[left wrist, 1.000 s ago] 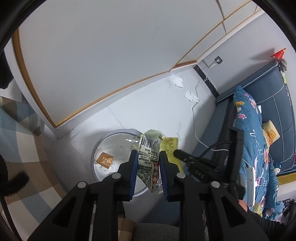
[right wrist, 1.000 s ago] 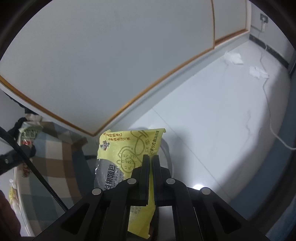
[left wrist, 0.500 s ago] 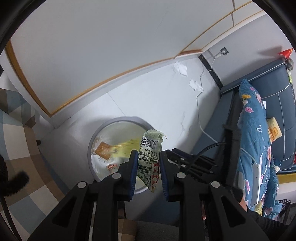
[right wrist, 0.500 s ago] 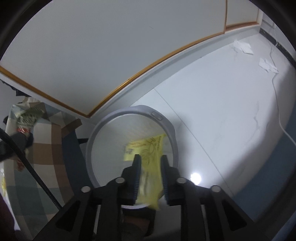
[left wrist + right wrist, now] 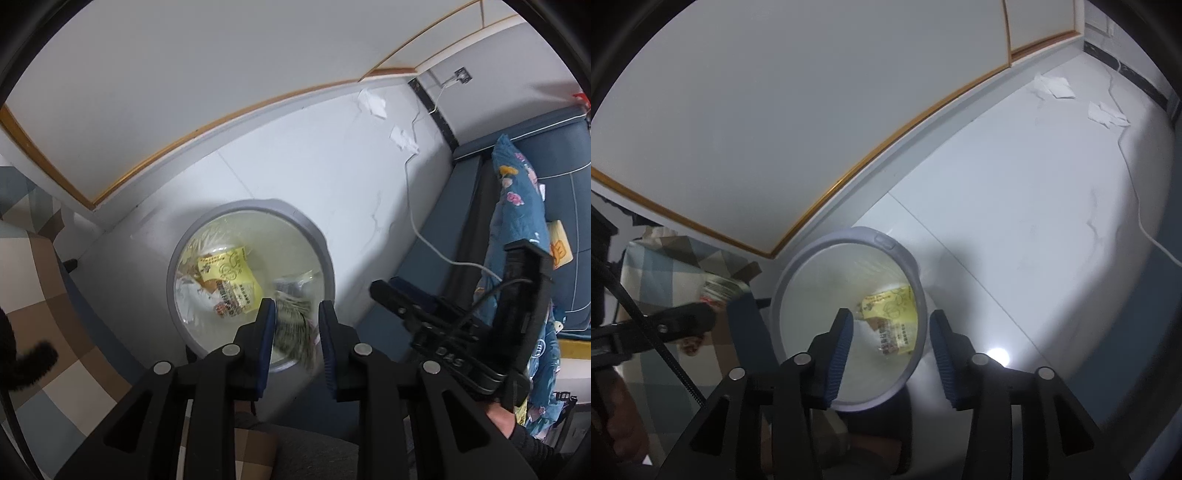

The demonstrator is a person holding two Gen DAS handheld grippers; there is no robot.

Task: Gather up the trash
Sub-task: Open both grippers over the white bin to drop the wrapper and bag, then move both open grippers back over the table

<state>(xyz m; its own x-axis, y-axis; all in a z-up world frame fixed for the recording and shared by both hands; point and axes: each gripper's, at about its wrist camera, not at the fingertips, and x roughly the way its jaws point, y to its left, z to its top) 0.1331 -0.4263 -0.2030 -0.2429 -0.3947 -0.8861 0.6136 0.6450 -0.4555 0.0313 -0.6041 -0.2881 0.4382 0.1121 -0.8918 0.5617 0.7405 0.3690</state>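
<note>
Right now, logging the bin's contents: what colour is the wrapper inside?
Yellow wrapper, clearest in the left wrist view.

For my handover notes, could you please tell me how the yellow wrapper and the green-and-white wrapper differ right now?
The yellow plastic snack wrapper lies at the bottom of the round grey bin; the green-and-white crinkled wrapper hangs above the bin. The yellow one is free, the right gripper opening empty above it; the green-and-white one sits between the left gripper's narrowly parted jaws, blurred. Both are snack packaging.
</note>
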